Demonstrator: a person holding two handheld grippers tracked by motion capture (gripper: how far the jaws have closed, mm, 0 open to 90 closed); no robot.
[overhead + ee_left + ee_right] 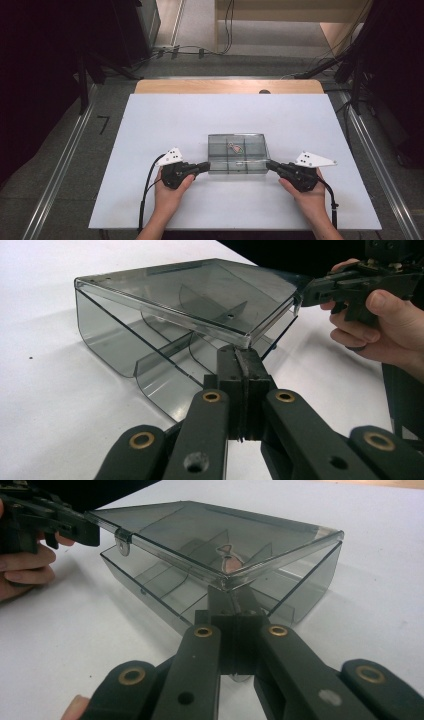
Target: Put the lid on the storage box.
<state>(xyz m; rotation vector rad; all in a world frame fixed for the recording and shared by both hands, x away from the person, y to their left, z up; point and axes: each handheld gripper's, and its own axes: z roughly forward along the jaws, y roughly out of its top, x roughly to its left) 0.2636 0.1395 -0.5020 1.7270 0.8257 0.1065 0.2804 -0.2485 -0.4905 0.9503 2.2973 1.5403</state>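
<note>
High view: a white table point(150, 125) seen from above. A clear smoky plastic box point(238, 153) with inner dividers sits a little nearer the person than the table's middle, its long side running left to right. A small reddish item point(234, 146) lies in one of its far compartments; what it is cannot be told. The left gripper point(204, 167) comes in from the box's left near corner and the right gripper point(271, 165) from its right near corner, so the box lies straight between the two tools, each hand about equally near. Both tips touch the box's front corners.

Left gripper view: the two black jaws rise from below and stand pressed together, with almost no gap. Their tips meet the near corner of the box's lid point(200, 295), at the lid's edge, and seem to pinch that rim. The lid sits raised at this front edge, a gap showing between it and the box body. Across the box, the other hand point(387, 322) holds its tool against the far corner.

Right gripper view: the jaws here are likewise closed tight, tips at the lid's near corner point(235, 577), apparently clamping its edge. A small latch point(122, 539) hangs at the lid's front edge, towards the left gripper point(87, 527).
</note>
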